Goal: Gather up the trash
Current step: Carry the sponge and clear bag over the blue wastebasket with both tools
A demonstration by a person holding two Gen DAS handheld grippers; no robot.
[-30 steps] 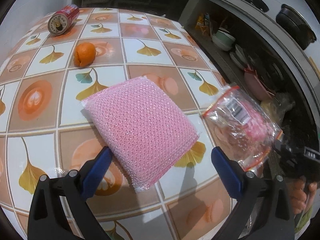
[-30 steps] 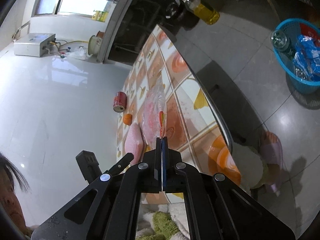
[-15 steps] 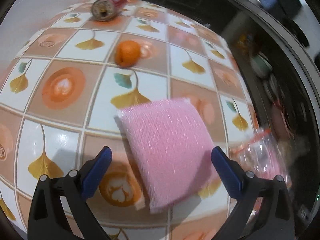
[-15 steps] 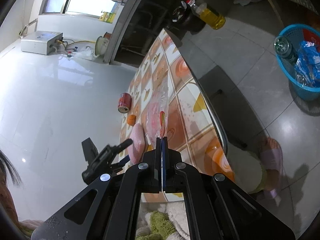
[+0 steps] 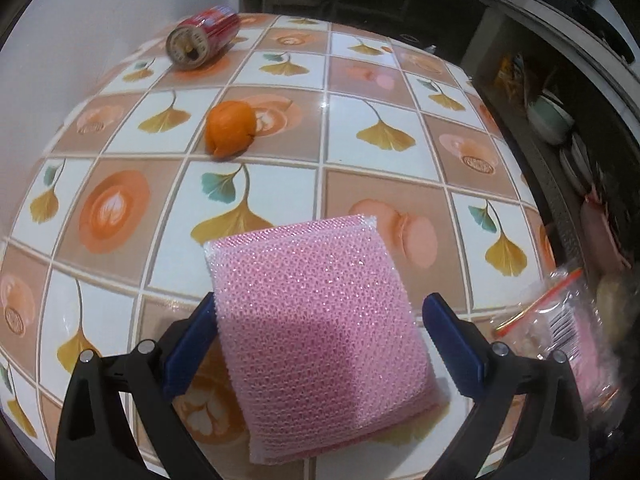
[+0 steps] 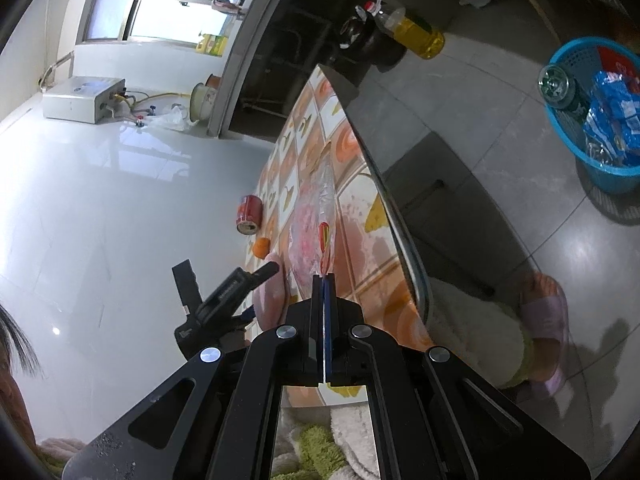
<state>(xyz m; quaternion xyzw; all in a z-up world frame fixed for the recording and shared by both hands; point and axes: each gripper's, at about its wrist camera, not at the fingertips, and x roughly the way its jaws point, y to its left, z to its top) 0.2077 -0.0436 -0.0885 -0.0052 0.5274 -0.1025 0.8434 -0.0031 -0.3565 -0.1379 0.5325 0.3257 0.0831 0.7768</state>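
The pink sponge [image 5: 320, 328] fills the gap between the left tongs [image 5: 320, 344]. Ahead of them sit an orange [image 5: 231, 129] and a red can [image 5: 202, 36], with bare table [image 5: 360, 184] beside them

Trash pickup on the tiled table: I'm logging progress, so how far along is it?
Done: the blue basket on the floor already holds wrappers. In hand: the right gripper is shut on the clear plastic bag; the open left gripper straddles the pink sponge without gripping it. Left: the red can and orange peel lie on the table.
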